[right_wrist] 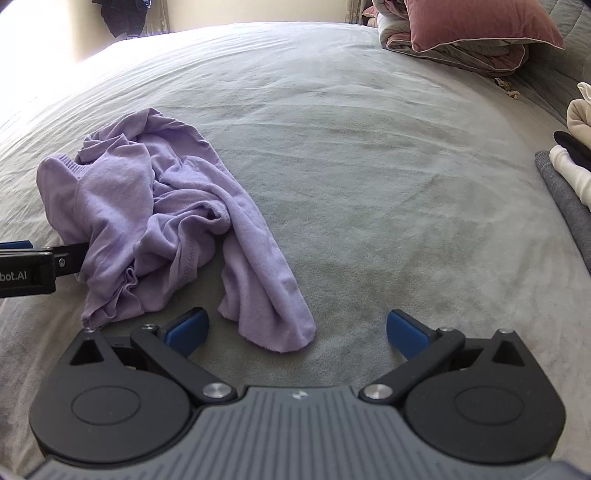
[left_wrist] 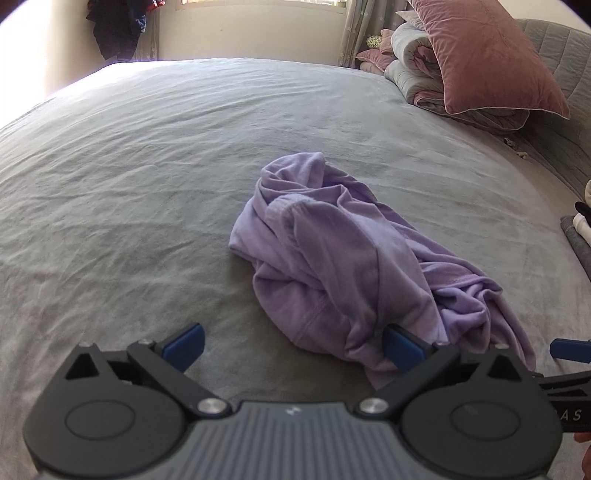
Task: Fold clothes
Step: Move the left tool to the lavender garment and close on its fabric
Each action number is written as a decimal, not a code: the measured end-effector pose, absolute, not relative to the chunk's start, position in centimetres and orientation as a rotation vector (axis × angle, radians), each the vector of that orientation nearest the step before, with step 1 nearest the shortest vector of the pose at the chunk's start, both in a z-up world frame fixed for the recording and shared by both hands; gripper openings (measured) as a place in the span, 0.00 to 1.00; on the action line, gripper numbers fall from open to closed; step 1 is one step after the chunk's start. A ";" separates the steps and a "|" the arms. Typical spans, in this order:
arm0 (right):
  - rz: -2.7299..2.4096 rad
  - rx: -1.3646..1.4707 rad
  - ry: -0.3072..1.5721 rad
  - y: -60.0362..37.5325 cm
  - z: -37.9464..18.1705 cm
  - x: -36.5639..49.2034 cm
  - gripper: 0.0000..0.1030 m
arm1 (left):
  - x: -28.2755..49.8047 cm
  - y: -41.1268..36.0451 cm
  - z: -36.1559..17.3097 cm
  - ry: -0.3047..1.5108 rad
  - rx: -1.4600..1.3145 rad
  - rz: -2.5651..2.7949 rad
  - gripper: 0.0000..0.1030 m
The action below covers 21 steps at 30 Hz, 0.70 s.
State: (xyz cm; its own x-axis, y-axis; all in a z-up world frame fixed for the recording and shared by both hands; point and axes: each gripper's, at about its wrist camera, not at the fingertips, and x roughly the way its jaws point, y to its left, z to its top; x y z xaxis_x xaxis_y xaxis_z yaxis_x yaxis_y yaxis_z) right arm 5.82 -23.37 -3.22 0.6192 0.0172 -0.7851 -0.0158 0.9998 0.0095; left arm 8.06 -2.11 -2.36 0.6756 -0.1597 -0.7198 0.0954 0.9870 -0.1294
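A crumpled lilac garment [left_wrist: 332, 266] lies in a heap on the grey bed cover [left_wrist: 147, 166], roughly mid-bed. The left gripper [left_wrist: 293, 347] sits low at the near edge of the garment with its blue pads spread wide; the right-hand pad [left_wrist: 400, 349] touches the cloth's near folds, but nothing is pinched. The right gripper [right_wrist: 297, 330] hovers just short of the garment's trailing end, its fingers likewise spread apart and holding nothing.

No containers are in sight. In the right wrist view the side of the left gripper reads "bot.AI".

Beyond the garment, at the far side of the bed, a dusty-pink pillow [left_wrist: 487, 55] leans on a folded quilt [left_wrist: 417, 70]. Off to the garment's right lie a grey folded cloth [right_wrist: 565, 195] and cream-coloured items [right_wrist: 576, 166]. Dark clothes [left_wrist: 118, 26] hang by the far wall.
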 end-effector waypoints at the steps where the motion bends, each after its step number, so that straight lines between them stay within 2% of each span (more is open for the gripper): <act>1: 0.020 0.009 0.900 -23.5 -3.0 5.5 1.00 | 7.8 -2.0 -2.2 0.811 -0.100 -0.162 1.00; 11: 0.031 -0.052 0.842 -24.1 -1.4 2.9 1.00 | 6.7 -2.7 -1.5 0.772 -0.179 -0.279 0.98; 16: 0.027 -0.065 0.834 -24.6 -1.3 2.2 1.00 | 6.6 -3.4 -1.5 0.761 -0.196 -0.308 0.90; 21: 0.009 -0.039 0.827 -25.5 -1.1 2.1 1.00 | 6.2 -4.0 -1.5 0.736 -0.189 -0.344 0.72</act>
State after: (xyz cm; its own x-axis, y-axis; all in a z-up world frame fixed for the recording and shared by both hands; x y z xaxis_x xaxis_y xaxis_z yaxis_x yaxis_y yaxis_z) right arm 2.08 -25.46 -1.08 0.6768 -0.0072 -0.7361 -0.0237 0.9992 -0.0315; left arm 6.23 -4.03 -1.45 0.6886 -0.3712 -0.6229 0.2398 0.9273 -0.2874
